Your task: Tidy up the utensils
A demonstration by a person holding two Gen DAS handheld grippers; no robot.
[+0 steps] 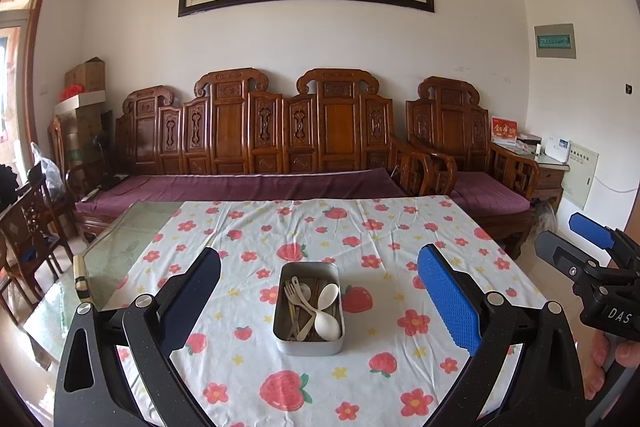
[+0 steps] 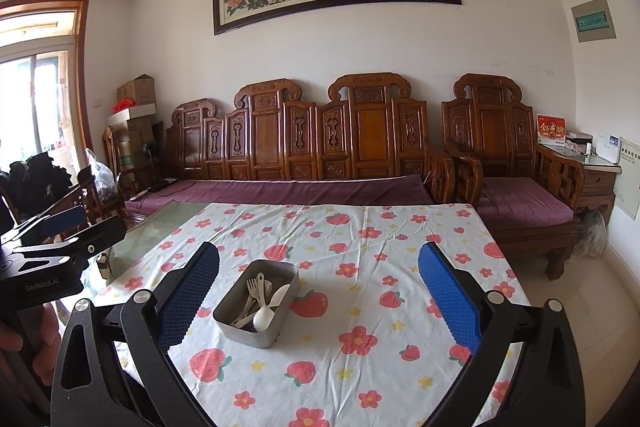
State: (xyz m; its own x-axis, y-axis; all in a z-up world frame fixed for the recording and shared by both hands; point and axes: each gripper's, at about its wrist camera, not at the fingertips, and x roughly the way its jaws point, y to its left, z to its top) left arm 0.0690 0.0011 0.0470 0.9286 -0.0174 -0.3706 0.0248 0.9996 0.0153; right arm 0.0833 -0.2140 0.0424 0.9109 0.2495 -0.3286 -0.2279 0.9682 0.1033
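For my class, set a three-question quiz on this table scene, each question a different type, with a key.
1. True or false: the spoons and fork lie loose on the tablecloth.
2. Which is nearest the metal tin? A) a glass cup B) a printed strawberry C) a plate
3. Fill in: the jaws of the left gripper and the right gripper stand ____.

Key
1. False; the white spoon and fork are inside the tin.
2. B
3. open
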